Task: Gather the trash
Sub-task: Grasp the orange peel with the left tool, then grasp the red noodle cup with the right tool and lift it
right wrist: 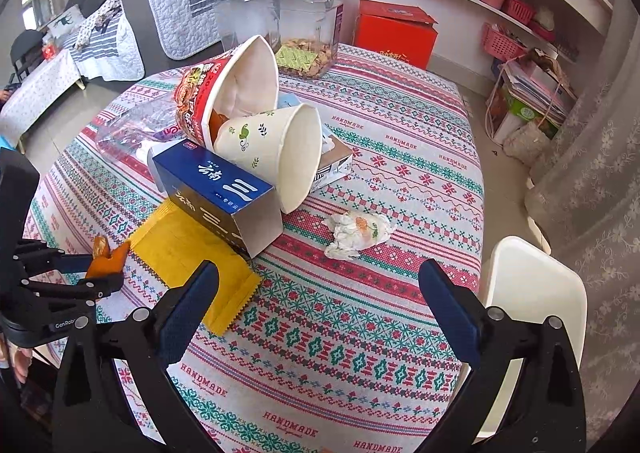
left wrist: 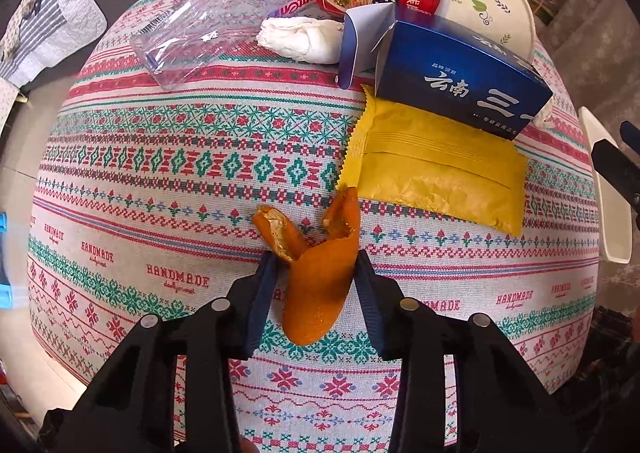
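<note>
An orange peel (left wrist: 320, 269) lies on the patterned tablecloth (left wrist: 160, 173) between the fingers of my left gripper (left wrist: 316, 265), which is open around it, pads close to its sides. The peel (right wrist: 106, 257) and left gripper (right wrist: 96, 273) also show at the left of the right wrist view. My right gripper (right wrist: 320, 293) is open and empty above the cloth. Other trash: a yellow wrapper (left wrist: 436, 165), a blue box (left wrist: 460, 81), a paper cup (right wrist: 276, 149), a red noodle bowl (right wrist: 228, 93), a crumpled tissue (right wrist: 356, 233), a white wad (left wrist: 300, 38), a clear bag (left wrist: 208, 25).
Two clear jars (right wrist: 280, 17) stand at the table's far edge. A white chair (right wrist: 532, 305) sits at the table's right side. A sofa with grey covers (right wrist: 180, 5) is behind the table. Shelves and a red box (right wrist: 394, 33) line the far wall.
</note>
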Available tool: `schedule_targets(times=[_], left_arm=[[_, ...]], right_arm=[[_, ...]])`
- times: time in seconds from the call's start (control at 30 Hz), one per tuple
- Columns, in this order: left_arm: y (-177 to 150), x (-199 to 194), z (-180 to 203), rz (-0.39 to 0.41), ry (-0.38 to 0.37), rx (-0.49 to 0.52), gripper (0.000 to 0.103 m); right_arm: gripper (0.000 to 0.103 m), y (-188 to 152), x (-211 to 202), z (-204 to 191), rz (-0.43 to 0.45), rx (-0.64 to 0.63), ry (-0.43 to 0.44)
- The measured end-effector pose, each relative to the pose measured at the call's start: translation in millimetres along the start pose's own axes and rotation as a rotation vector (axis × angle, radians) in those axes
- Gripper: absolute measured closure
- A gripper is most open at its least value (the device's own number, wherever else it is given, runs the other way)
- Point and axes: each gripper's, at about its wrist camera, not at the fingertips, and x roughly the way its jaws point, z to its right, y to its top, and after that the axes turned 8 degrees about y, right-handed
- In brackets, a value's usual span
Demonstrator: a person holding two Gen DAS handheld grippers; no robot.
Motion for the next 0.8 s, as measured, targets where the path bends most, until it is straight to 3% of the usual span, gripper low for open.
schedule_targets(times=[0.1, 0.23, 0.37, 0.47, 0.6, 0.8], left_arm=[[0, -3, -11, 0.003, -0.021, -0.034, 0.08], [6, -21, -39, 0.027, -0.086, -0.119, 0.081], [17, -54, -70, 0.11, -0.161, -0.205, 0.082], [28, -77, -82, 0.17, -0.215, -0.244, 0.082], [36, -94, -85, 0.228, -0.257, -0.267, 0.081], [40, -94, -74, 0.233, -0.276, -0.295, 0.081]], right_arm=[[0.007, 3, -2, -5, 0.018, -0.016, 0.006], [0.007, 13, -17, -16, 0.094, -0.048, 0.041], [0.007, 35, -28, -24, 0.148, -0.025, 0.118], [0.008, 55, -25, -29, 0.151, 0.009, 0.165], [0.008, 82, -16, -46, 0.165, -0.081, 0.13], [0.007, 127, 4, -45, 0.117, -0.197, 0.185]])
